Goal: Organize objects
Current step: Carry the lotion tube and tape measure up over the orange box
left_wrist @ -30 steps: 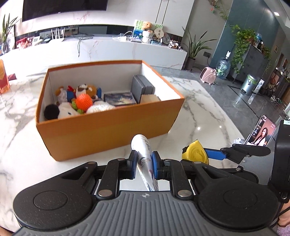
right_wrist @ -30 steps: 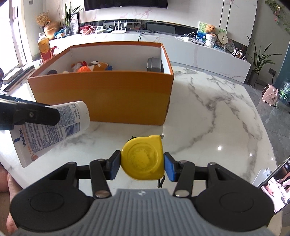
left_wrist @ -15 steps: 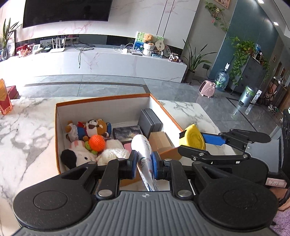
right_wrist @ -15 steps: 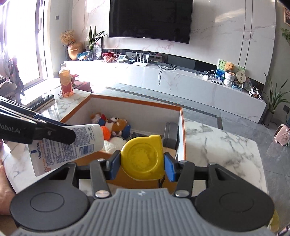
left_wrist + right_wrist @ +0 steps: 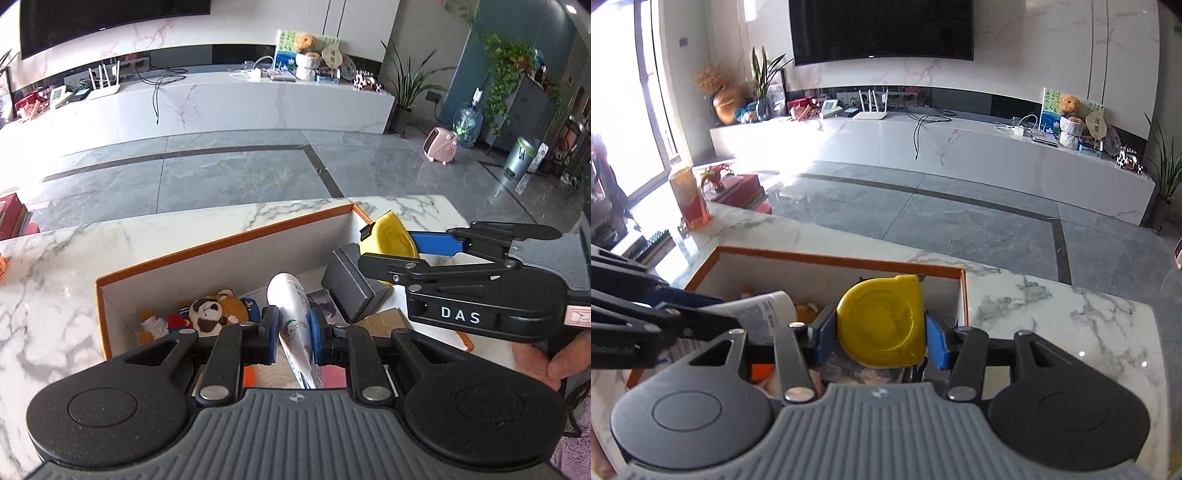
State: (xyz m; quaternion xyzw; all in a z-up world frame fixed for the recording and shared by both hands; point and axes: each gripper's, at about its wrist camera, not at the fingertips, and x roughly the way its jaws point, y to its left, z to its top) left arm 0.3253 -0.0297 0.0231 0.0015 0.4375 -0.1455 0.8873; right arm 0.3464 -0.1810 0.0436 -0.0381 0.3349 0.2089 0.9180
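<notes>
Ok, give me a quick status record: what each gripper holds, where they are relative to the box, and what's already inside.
left gripper: shut on white tube, above box interior
right gripper: shut on yellow tape measure, above box's right end
box: orange, open top, on marble table
inside box: plush bear, grey case, other small items
released yet: no

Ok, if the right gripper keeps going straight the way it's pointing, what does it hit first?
Probably the far white inner wall of the orange box. The right gripper is shut on the yellow tape measure, which would likely touch before the fingers do. Depth is hard to judge through the fisheye.
</notes>
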